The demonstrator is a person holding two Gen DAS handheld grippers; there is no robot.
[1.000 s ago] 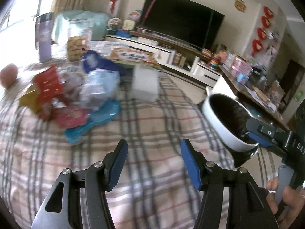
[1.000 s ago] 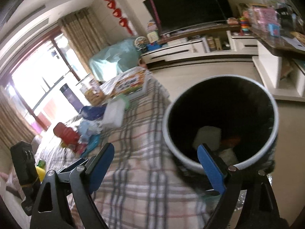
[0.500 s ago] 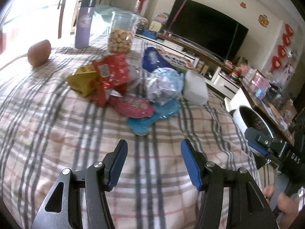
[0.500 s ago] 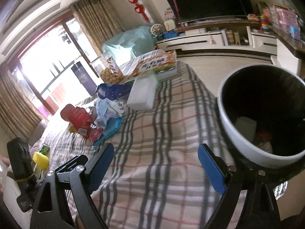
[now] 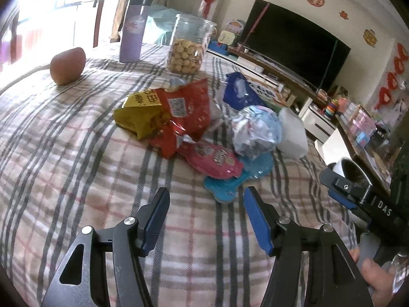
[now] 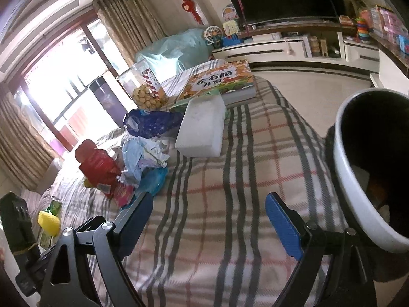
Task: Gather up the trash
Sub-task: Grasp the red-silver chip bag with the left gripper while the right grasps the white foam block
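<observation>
A heap of wrappers lies on the plaid-covered table: a red snack bag (image 5: 184, 110), a yellow bag (image 5: 138, 117), a pink pouch (image 5: 214, 160), a teal wrapper (image 5: 230, 186), a crumpled blue-white bag (image 5: 255, 130) and a dark blue bag (image 5: 237, 92). My left gripper (image 5: 207, 220) is open and empty, just short of the teal wrapper. My right gripper (image 6: 209, 220) is open and empty over the cloth, right of the heap (image 6: 138, 163). The white bin (image 6: 345, 179) with a black liner stands at the table's right edge and holds some trash.
A white foam block (image 6: 202, 130), a book (image 6: 222, 81), a cookie jar (image 5: 186, 48), a purple flask (image 5: 134, 30) and a brown fruit (image 5: 67, 65) stand on the table. A green bottle with a yellow cap (image 6: 48, 220) sits far left. TV cabinet behind.
My left gripper has swung left and closer to the heap of wrappers. My right gripper has swung left, away from over the bin, so the bin now sits at the right edge.
</observation>
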